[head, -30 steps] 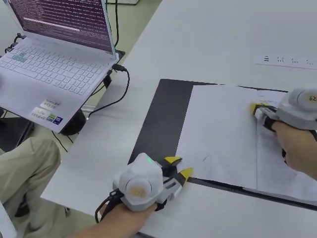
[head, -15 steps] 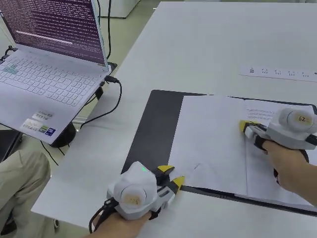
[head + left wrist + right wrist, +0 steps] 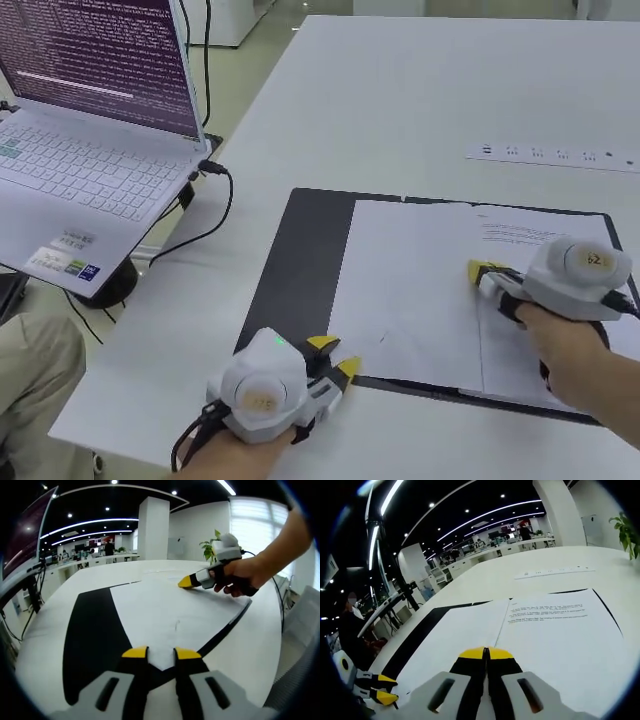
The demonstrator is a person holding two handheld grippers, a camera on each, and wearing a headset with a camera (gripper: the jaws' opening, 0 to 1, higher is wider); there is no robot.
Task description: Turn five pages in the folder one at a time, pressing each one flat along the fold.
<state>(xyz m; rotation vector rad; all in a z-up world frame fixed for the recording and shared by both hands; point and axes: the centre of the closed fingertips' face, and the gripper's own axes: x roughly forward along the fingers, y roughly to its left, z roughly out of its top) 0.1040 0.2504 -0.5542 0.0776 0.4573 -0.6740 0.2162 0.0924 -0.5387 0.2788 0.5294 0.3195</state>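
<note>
The folder lies open on the white table, its black cover [image 3: 300, 260] bare at the left. A blank white page [image 3: 410, 290] lies turned over on the left, and a page with printed text [image 3: 540, 235] on the right. My right gripper [image 3: 482, 272] is shut, its yellow tips [image 3: 485, 653] resting on the fold [image 3: 501, 620] between the two pages. My left gripper [image 3: 335, 362] sits at the near left corner of the blank page [image 3: 160, 615]. Its jaws [image 3: 161, 653] are slightly open with nothing gripped. The right gripper [image 3: 186, 582] also appears in the left gripper view.
An open laptop [image 3: 90, 130] stands at the left beyond the table edge, with a black cable [image 3: 215, 200] running from it. A white power strip [image 3: 560, 155] lies behind the folder. A person's knee [image 3: 30, 370] is at the lower left.
The head camera has shifted. My right gripper has slid a little down the fold toward the near edge, still shut. The left gripper stays at the page's near corner.
</note>
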